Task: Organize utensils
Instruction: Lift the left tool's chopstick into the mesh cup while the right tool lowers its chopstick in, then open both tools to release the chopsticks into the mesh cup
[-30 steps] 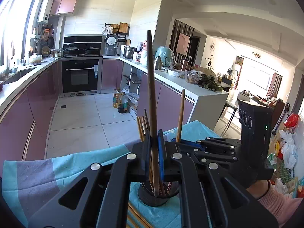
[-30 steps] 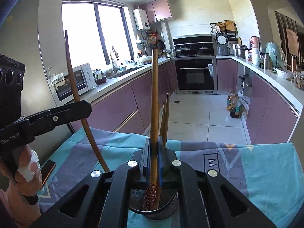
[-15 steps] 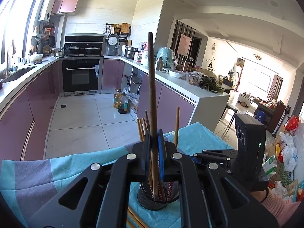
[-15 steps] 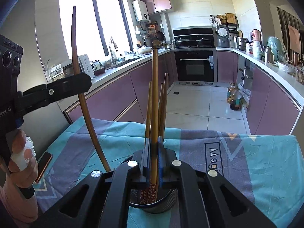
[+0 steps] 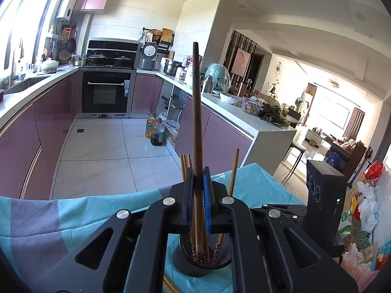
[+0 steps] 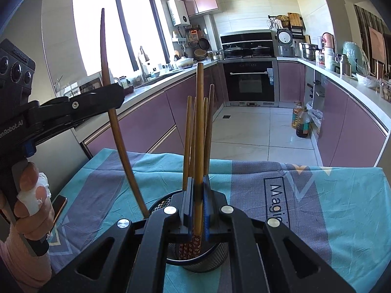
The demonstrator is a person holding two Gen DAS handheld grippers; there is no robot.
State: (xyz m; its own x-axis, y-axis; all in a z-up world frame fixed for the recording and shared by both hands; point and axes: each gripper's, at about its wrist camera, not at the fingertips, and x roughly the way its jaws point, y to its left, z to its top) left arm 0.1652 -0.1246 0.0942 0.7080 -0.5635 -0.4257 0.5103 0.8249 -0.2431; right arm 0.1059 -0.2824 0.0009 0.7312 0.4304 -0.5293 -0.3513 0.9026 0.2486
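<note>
A black mesh utensil holder [image 5: 202,263] stands on the teal cloth and holds several wooden chopsticks [image 6: 188,131]; it also shows in the right wrist view [image 6: 207,258]. My left gripper [image 5: 197,195] is shut on a long dark wooden chopstick [image 5: 196,112], upright, its lower end inside the holder. In the right wrist view that gripper [image 6: 112,97] holds the stick [image 6: 114,127] slanting into the holder's left rim. My right gripper [image 6: 198,205] is shut on a lighter chopstick [image 6: 199,122] standing upright in the holder.
The teal and grey cloth [image 6: 305,195] covers the table, with its far edge towards the kitchen floor. A phone [image 6: 58,207] lies at the cloth's left edge. More chopsticks [image 5: 171,285] lie on the cloth by the holder. Purple cabinets line both sides.
Both grippers have lowered their chopsticks further into the holder. The left stick now stands steeper in the right wrist view.
</note>
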